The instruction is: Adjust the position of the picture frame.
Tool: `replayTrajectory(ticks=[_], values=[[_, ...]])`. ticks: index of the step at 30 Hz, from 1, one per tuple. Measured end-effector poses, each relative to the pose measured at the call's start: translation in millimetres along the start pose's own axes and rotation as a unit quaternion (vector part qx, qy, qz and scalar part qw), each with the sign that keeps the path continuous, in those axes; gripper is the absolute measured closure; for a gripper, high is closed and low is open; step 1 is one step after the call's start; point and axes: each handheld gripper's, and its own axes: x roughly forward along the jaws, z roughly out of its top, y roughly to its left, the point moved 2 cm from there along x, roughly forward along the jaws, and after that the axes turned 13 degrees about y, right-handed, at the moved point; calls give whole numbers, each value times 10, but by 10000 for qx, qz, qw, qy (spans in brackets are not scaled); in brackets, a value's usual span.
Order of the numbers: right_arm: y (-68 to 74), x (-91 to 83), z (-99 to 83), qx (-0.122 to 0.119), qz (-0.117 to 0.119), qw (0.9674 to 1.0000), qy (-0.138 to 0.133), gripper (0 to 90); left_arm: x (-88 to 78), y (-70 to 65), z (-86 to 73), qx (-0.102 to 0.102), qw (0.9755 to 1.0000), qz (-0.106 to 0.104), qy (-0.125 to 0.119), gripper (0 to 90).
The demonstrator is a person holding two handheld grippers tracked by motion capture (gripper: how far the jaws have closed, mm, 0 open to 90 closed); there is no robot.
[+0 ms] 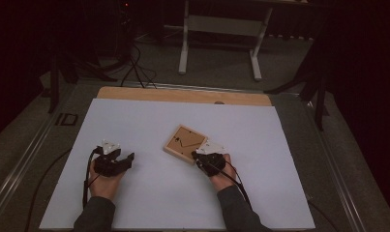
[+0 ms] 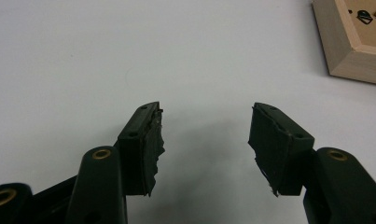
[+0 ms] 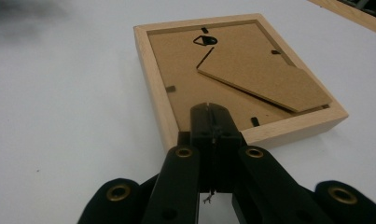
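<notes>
Right jaws: pressed together, empty, the right gripper point(image 3: 209, 112) tip over the near edge of the picture frame point(image 3: 237, 74).
Left jaws: the left gripper point(image 2: 204, 135) spread, holding nothing.
Frame: face down on the surface point(image 1: 149, 203), stand point(image 3: 265, 84) part raised.
Progress: early by my judgement; back tabs not yet turned.

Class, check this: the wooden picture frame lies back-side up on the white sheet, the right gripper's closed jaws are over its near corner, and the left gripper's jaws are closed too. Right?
Not quite. The left gripper has its jaws open, as the left gripper view shows. The rest holds: the picture frame lies back-side up and the right gripper is closed.
</notes>
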Motion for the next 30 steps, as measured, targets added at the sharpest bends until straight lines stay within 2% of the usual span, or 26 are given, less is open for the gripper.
replayTrajectory(ticks=[19,30], values=[[49,52,41,-59,31,9999,81,896,3,-7,0,16,10000,0,0,437],[120,42,45,-159,133,9997,96,897,11,-18,0,56,10000,9,16,437]])
